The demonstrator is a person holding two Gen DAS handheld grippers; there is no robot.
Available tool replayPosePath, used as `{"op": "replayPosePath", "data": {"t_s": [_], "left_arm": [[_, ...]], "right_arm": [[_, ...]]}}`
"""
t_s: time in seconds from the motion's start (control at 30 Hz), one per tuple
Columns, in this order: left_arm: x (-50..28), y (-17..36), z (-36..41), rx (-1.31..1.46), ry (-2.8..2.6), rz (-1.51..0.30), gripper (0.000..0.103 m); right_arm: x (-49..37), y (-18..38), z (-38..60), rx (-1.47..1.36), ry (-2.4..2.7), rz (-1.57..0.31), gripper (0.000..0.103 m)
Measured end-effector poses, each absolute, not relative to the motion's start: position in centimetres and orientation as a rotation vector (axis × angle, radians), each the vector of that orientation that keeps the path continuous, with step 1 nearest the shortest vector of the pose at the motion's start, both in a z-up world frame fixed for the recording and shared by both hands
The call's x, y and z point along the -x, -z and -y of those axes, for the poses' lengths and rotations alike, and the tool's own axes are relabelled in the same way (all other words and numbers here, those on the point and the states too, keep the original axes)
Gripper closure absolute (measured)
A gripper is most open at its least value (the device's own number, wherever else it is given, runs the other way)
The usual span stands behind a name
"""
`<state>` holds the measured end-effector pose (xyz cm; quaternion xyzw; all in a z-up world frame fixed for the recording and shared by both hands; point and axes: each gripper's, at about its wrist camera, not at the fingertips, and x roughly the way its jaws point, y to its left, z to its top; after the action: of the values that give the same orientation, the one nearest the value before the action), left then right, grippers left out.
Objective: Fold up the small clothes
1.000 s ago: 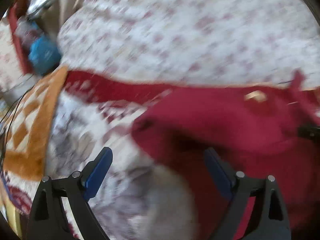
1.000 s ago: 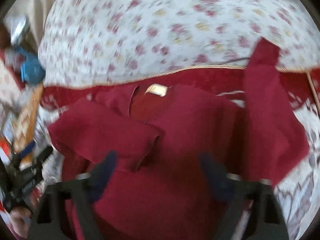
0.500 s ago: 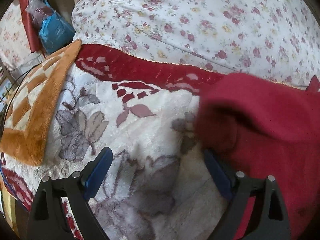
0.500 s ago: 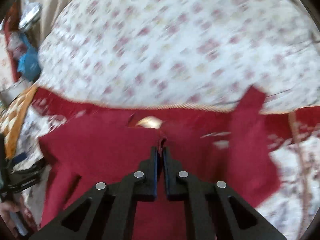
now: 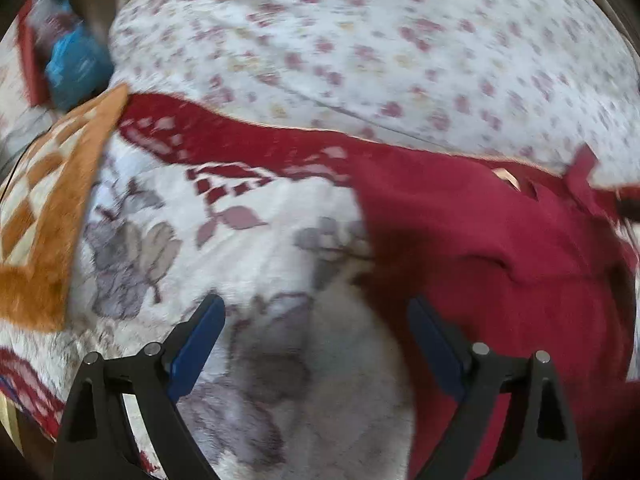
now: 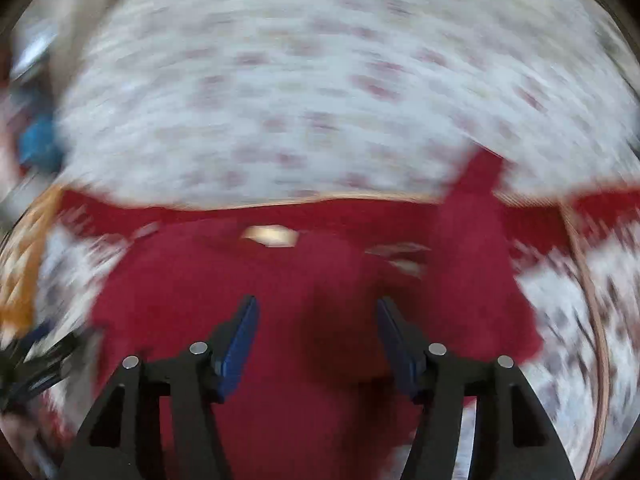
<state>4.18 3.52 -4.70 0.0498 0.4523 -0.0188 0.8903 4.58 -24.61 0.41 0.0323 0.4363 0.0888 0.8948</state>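
Note:
A dark red small garment [image 5: 500, 248] lies on a white plush blanket with grey leaves [image 5: 260, 264]. It fills the right half of the left wrist view, with a pale neck label [image 5: 506, 176] near its far edge. My left gripper [image 5: 316, 320] is open and empty above the blanket, its right finger over the garment's left edge. In the right wrist view the garment [image 6: 320, 288] lies flat with its label [image 6: 270, 236] and one sleeve [image 6: 476, 208] pointing away. My right gripper [image 6: 316, 324] is open and empty above its middle. This view is blurred.
A white floral sheet [image 5: 380, 48] covers the bed behind the blanket's red border [image 5: 248, 140]. An orange and white checked cloth [image 5: 44, 216] lies at the left. A blue bag [image 5: 74, 68] sits at the far left. The left gripper shows at the right wrist view's left edge [image 6: 32, 364].
My right gripper was shut on a fold of the garment half a second ago and is open now, with the cloth lying flat. My left gripper stayed open and shifted slightly over the blanket.

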Motion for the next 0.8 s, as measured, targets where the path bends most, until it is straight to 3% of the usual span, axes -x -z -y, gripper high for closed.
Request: {"op": "replayPosePath", "data": {"t_s": [0.13,0.3,0.53,0.67,0.8], "left_arm": [[-5.5,6.0,-2.4,-0.138,-0.001,-0.945,0.011],[-6.8,6.2,-5.3,0.007,-0.094,-0.946,0.011],[-7.0,8.6,-8.5,0.069,-0.168,-1.032,0.011],[-7.0,8.0,-9.9,0.112,-0.181,-1.006,0.011],[-6.6,6.4,-10.1,0.165,-0.167,-0.942,0.011]], "right_arm": [[-5.2,0.8,18.7,-0.045,-0.358,-0.939,0.037],[-8.7,1.9,16.7,-0.129,-0.371,-0.966,0.037],[-16.0,5.3,10.5,-0.002,-0.409,-1.070,0.034],[-16.7,9.1,8.6,0.084,-0.341,-1.080,0.031],[-15.6,8.0,9.4,0.071,-0.322,-1.043,0.031]]}}
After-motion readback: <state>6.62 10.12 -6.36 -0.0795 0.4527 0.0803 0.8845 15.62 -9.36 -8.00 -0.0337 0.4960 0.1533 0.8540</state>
